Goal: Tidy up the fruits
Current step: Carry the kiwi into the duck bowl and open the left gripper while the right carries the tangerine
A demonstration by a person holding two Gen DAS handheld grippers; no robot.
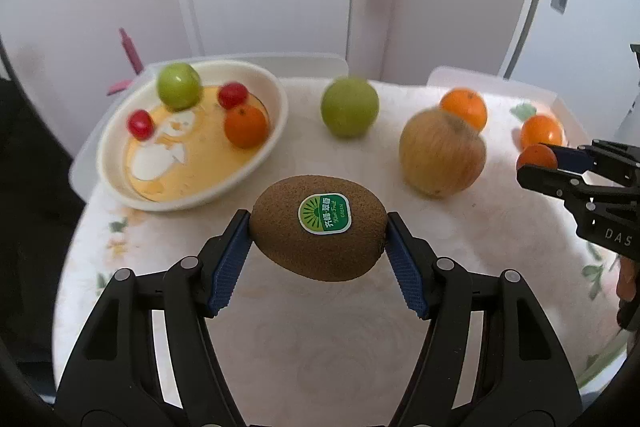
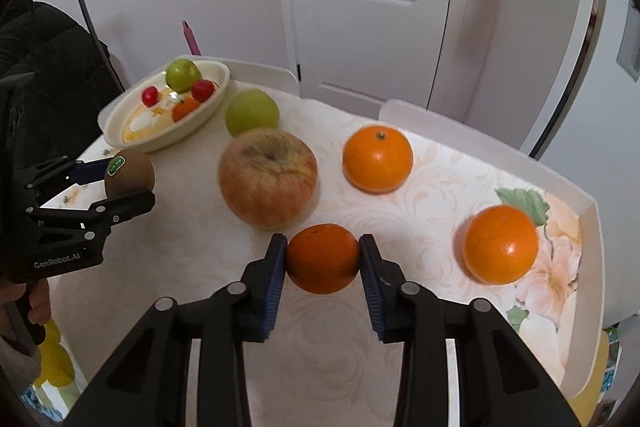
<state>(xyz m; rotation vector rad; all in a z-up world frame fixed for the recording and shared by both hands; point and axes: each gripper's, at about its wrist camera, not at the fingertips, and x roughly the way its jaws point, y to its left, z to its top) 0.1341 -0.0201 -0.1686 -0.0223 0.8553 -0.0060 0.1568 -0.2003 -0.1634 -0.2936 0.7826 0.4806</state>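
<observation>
My left gripper [image 1: 319, 229] is shut on a brown kiwi [image 1: 319, 233] with a green sticker, held just above the cloth in front of the cream bowl [image 1: 108, 131]. My right gripper [image 2: 323, 258] is shut on a small mandarin [image 2: 323, 258], its blue pads pressing both sides. In the right wrist view the left gripper [image 2: 132, 179] with the kiwi [image 2: 134, 175] shows at the left. The bowl [image 2: 120, 115] holds a green apple [image 1: 178, 87], two red cherry tomatoes [image 1: 140, 125] and a mandarin [image 1: 245, 127].
On the table lie a green apple [image 2: 252, 113], a large yellow-red apple [image 2: 268, 183] and two oranges [image 2: 377, 157] [image 2: 500, 245]. The white tray rim [image 2: 592, 227] borders the table at the right and back. A door stands behind. A hand [image 2: 36, 303] grips the left handle.
</observation>
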